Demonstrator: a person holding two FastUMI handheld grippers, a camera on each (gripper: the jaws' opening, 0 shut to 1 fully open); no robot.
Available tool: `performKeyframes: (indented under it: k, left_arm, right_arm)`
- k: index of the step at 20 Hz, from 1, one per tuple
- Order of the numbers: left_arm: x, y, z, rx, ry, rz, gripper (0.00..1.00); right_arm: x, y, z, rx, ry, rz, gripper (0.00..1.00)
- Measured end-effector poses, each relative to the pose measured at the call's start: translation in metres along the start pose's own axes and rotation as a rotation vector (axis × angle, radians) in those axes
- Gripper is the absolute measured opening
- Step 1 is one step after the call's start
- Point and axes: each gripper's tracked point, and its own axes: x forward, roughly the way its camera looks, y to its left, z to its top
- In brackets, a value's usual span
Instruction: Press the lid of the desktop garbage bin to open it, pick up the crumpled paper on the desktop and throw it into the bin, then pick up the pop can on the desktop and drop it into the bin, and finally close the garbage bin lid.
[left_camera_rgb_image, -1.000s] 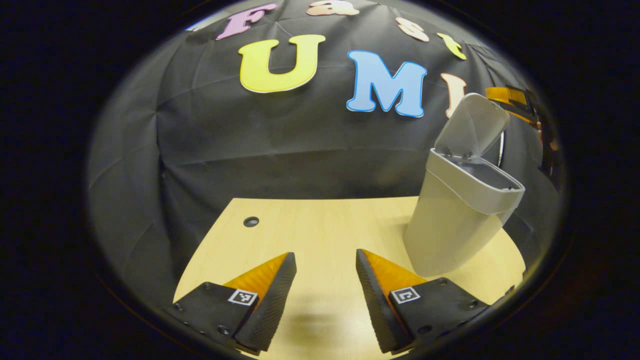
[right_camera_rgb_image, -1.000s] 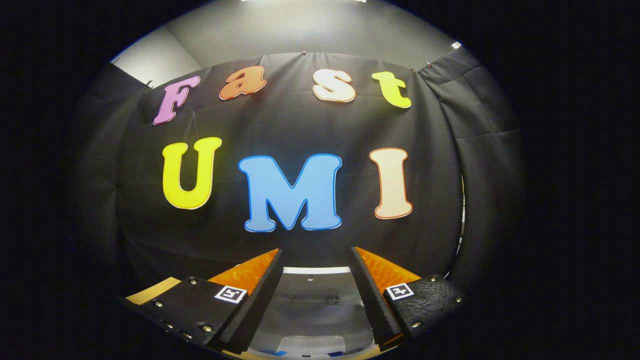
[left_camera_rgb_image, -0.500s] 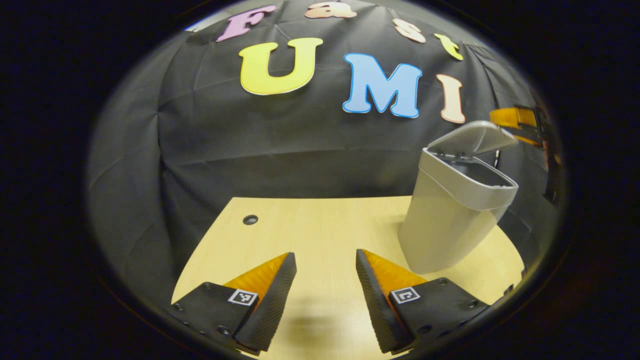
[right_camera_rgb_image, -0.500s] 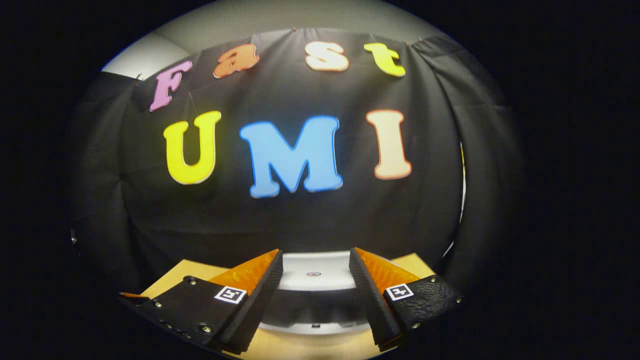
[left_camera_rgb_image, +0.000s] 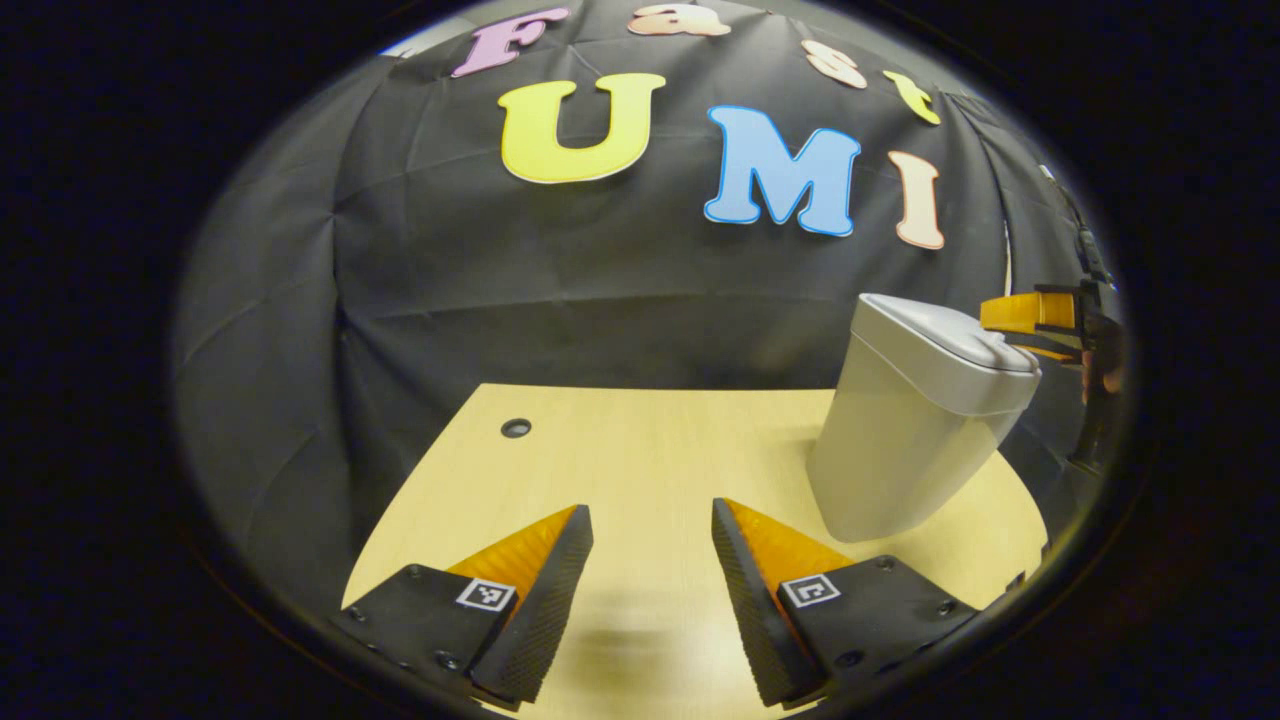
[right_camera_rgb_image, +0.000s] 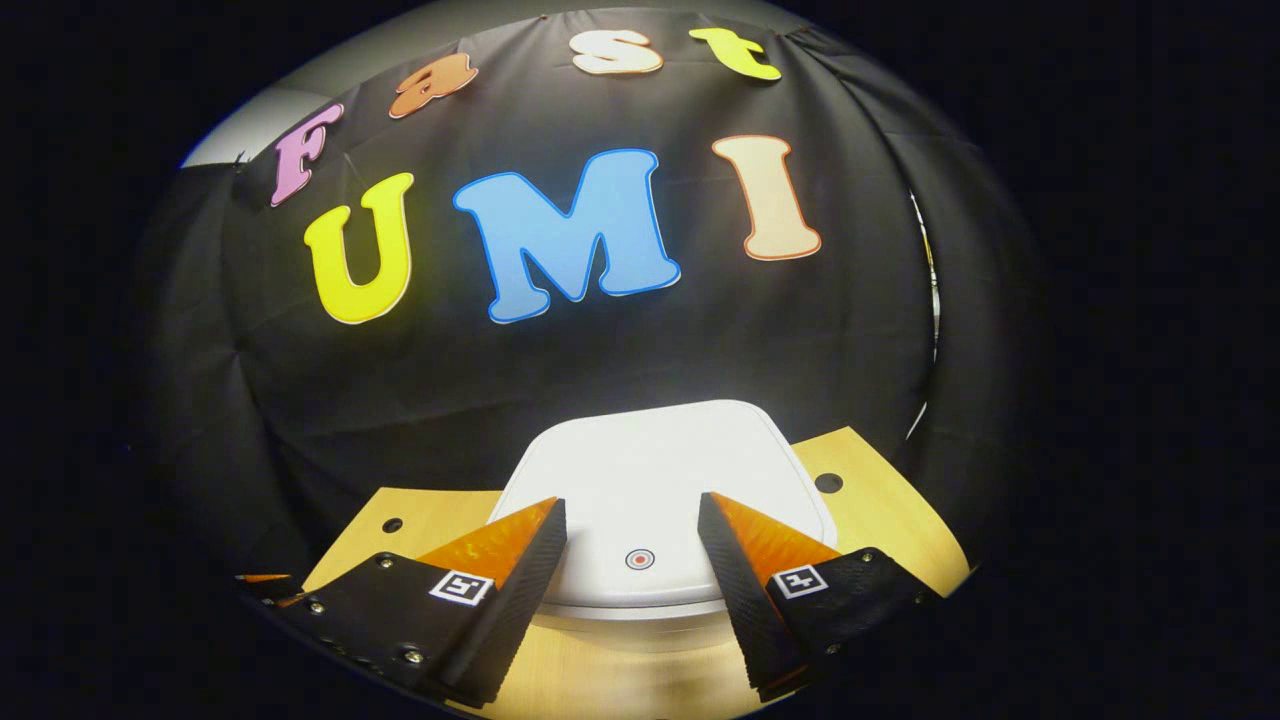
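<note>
**Inspector A:** Garbage bin position?

**Inspector B:** In the left gripper view the garbage bin (left_camera_rgb_image: 905, 440) stands on the pale wooden counter (left_camera_rgb_image: 640, 450), toward its right side, near the black cloth wall. Its body leans in that picture; the lens bends things there, so I cannot say whether it truly tilts.

**Inspector A:** Lid?

**Inspector B:** The lid (right_camera_rgb_image: 665, 490) lies flat down on the bin's rim, closed. In the right gripper view it has a small round mark (right_camera_rgb_image: 640, 558) near its front edge.

**Inspector A:** State of the left hand-held gripper?

**Inspector B:** The left hand-held gripper (left_camera_rgb_image: 650, 555) hangs over bare counter, left of the bin and apart from it. Its fingers stand well spread, with nothing between them.

**Inspector A:** And the right?

**Inspector B:** The right hand-held gripper (right_camera_rgb_image: 630, 540) sits just above the lid's front part, fingers wide apart, holding nothing. The round mark shows in the gap between them. Whether the fingertips touch the lid I cannot tell. In the left gripper view the same tool (left_camera_rgb_image: 1030, 320) appears at the far right, level with the lid's edge, with part of a hand (left_camera_rgb_image: 1100, 375) behind it.

**Inspector A:** Other items on the counter?

**Inspector B:** One small dark hole (left_camera_rgb_image: 516, 428) toward the rear left. The right gripper view shows two such holes, one each side of the bin.
</note>
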Motion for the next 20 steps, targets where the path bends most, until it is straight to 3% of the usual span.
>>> performKeyframes:
  k: [1, 2, 3, 4, 6, 10, 11, 20]
  left_arm:
    - [0.0, 0.001, -0.001, -0.005, 0.003, 0.002, 0.82]
    - [0.0, 0.0, -0.002, -0.007, 0.006, 0.003, 0.82]
    - [0.0, 0.0, -0.002, -0.009, 0.008, 0.005, 0.76]
    - [0.001, -0.001, -0.003, -0.012, 0.01, 0.006, 0.87]
    - [0.003, -0.003, -0.003, -0.017, 0.013, 0.003, 0.82]
    - [0.004, -0.007, -0.006, -0.022, 0.02, 0.0, 0.87]
    - [0.003, -0.008, -0.007, -0.025, 0.022, -0.001, 0.82]
    - [0.002, -0.016, -0.023, -0.049, 0.045, -0.014, 0.82]
  right_arm:
    - [0.0, 0.0, 0.0, -0.017, -0.003, -0.002, 0.86]
    - [0.0, 0.003, 0.0, -0.035, -0.006, 0.002, 0.8]
    - [0.0, 0.003, -0.001, -0.057, -0.003, -0.002, 0.93]
    - [0.001, 0.003, -0.002, -0.08, -0.002, -0.008, 0.95]
    - [0.001, 0.002, -0.004, -0.116, 0.002, -0.021, 0.95]
    - [-0.001, -0.001, 0.001, -0.123, -0.009, -0.039, 0.95]
    - [-0.001, -0.002, 0.001, -0.121, -0.02, -0.043, 0.95]
    - [0.001, 0.0, -0.004, -0.153, -0.104, -0.047, 0.97]
